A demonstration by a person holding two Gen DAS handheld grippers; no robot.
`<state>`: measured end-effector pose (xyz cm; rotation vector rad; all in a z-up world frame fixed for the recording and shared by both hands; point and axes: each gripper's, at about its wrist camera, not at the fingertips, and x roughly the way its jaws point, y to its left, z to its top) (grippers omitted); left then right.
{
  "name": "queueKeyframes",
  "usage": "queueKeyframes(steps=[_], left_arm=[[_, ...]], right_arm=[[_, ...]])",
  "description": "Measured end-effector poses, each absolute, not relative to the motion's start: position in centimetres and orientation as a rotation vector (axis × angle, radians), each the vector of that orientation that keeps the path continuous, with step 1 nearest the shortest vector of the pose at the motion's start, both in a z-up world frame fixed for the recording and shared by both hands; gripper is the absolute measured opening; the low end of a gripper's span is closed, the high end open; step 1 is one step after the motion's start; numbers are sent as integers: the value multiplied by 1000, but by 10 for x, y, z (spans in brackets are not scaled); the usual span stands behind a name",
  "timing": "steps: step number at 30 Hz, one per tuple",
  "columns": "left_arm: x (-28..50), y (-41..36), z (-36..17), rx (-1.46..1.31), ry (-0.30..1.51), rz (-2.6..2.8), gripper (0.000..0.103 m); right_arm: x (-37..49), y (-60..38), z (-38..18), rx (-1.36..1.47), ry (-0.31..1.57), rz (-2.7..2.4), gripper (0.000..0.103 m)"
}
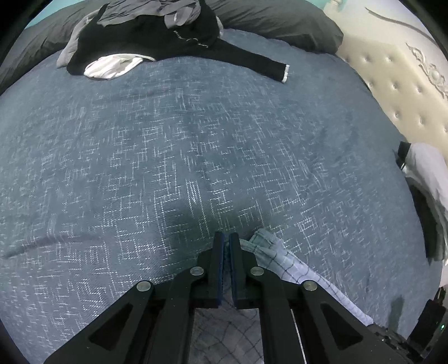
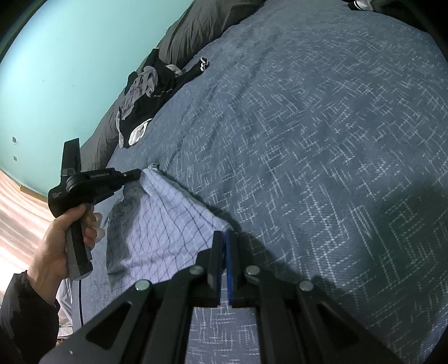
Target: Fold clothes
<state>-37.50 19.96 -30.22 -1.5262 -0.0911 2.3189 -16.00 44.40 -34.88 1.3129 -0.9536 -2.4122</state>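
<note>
A pale checked cloth (image 2: pixel 168 224) hangs stretched between my two grippers over the near edge of the bed. In the right wrist view my right gripper (image 2: pixel 224 235) is shut on one upper corner of it. A hand (image 2: pixel 56 246) holds my left gripper (image 2: pixel 135 175), whose tip pinches the other corner. In the left wrist view my left gripper (image 1: pixel 226 238) has its pads together, with the checked cloth (image 1: pixel 282 263) bunched to their right and hanging under the jaws. The cloth's lower part is hidden.
A blue patterned bedspread (image 1: pixel 196 140) covers the bed. A pile of black, grey and white clothes (image 1: pixel 145 36) lies at its far side by dark pillows (image 1: pixel 280 22). A tufted cream headboard (image 1: pixel 392 84) and a stack of garments (image 1: pixel 428 179) stand at the right.
</note>
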Motion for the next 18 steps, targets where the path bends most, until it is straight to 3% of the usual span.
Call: queueKeyframes(steps=[8,18], left_arm=[[-379,194,-294,-1521,-184,2315,21],[-384,208,-303,-1541,-204,2261,20]], right_arm=[[-160,444,-349,1310,-961,-2409,2],[-160,444,-349,1312,-964,-2408,2]])
